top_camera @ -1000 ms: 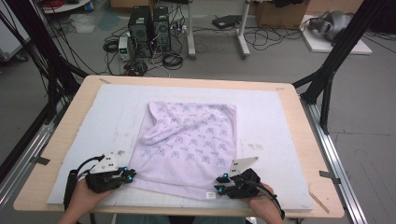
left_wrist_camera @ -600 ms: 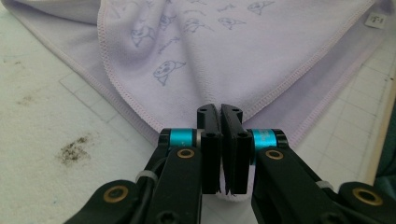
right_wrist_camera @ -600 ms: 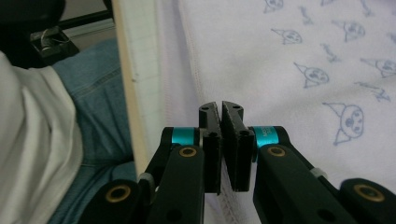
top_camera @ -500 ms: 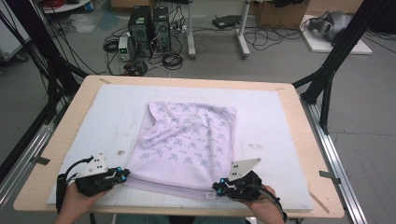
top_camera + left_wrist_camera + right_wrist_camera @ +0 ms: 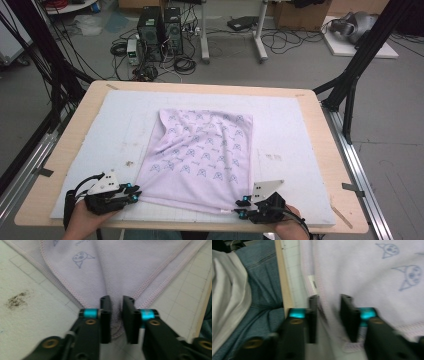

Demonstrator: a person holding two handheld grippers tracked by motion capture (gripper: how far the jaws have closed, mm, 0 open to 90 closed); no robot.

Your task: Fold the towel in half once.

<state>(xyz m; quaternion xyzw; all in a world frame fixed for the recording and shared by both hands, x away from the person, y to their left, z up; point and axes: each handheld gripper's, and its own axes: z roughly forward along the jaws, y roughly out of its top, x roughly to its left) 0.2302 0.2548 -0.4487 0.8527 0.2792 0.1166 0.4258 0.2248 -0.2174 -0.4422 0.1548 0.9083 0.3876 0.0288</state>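
The left gripper [image 5: 131,190] sits at about seven o'clock on the white mat [image 5: 90,145] — its jaws, which have just eased open a little, pinch the near-left corner of the lilac cloth [image 5: 202,155]. The cloth lies spread mid-table. At five o'clock, the right gripper [image 5: 242,207] clamps the cloth's near-right hem — its jaws opened slightly too.

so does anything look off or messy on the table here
The lilac cloth lies askew and rumpled, its far edge creased instead of flat. A dark smudge stains the white mat beside the left tool. Nothing looks torn or spilled.
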